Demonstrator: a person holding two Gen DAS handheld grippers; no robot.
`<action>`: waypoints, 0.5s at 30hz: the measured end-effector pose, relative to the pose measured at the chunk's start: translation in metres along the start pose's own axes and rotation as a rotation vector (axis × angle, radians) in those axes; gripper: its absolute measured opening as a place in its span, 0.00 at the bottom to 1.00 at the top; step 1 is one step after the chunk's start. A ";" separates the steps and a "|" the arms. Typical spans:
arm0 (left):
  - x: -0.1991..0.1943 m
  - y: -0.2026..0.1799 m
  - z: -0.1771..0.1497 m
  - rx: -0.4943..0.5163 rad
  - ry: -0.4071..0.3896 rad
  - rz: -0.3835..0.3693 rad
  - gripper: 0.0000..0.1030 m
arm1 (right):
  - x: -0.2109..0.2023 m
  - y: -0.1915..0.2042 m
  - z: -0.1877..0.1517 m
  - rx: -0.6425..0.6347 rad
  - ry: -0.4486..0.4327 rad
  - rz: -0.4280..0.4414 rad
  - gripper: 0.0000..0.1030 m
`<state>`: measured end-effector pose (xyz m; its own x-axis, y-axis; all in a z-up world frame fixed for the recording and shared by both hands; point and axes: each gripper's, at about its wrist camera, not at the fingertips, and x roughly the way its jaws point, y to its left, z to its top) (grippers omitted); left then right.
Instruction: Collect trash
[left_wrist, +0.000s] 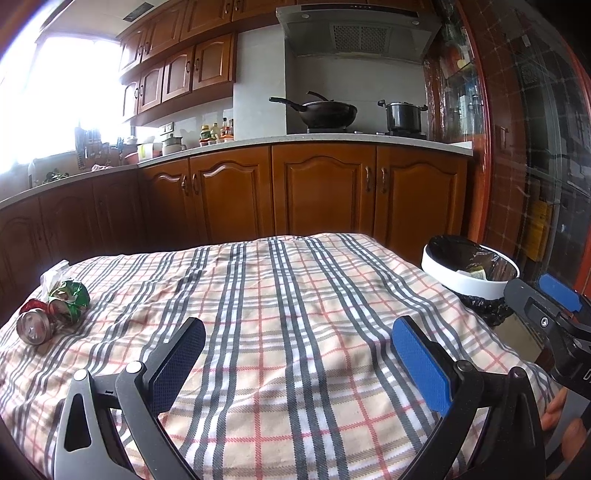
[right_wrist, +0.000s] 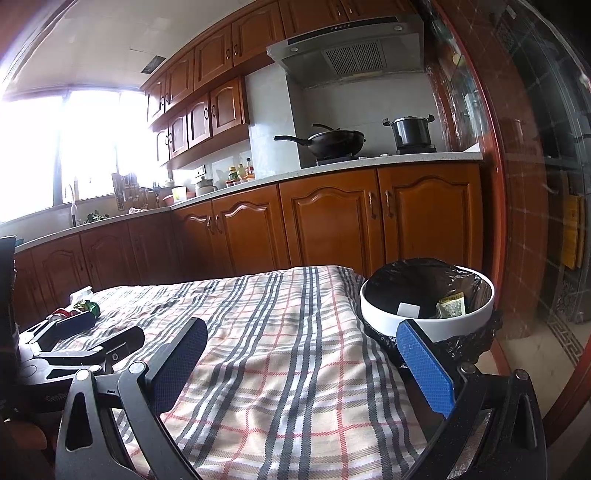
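Showing only leftward: crushed can (left_wrist: 34, 326)

The checked cloth (left_wrist: 295, 314) looked soft and woolly. The crushed can (left_wrist: 35, 326) was shiny metal. The bin (right_wrist: 424, 326) was smooth white plastic, lined with a glossy black bag (right_wrist: 413, 280).

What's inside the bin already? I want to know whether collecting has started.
In the white bin, on its black liner, lie a white scrap and a yellowish printed wrapper. The rim hides anything deeper.
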<state>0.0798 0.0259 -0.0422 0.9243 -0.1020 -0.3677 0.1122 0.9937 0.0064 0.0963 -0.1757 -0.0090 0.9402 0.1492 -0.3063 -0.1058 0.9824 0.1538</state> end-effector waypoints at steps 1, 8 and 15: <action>0.000 0.000 0.000 0.002 0.000 0.000 0.99 | 0.000 0.000 0.000 -0.001 0.001 0.000 1.00; 0.000 0.002 0.000 0.002 -0.002 -0.002 0.99 | -0.003 0.002 0.001 0.000 -0.007 0.006 1.00; 0.001 0.003 0.000 0.002 -0.001 -0.008 0.99 | -0.005 0.002 0.002 0.006 -0.007 0.010 1.00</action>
<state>0.0809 0.0286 -0.0426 0.9239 -0.1095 -0.3666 0.1200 0.9928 0.0059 0.0925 -0.1747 -0.0052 0.9414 0.1580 -0.2979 -0.1130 0.9802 0.1625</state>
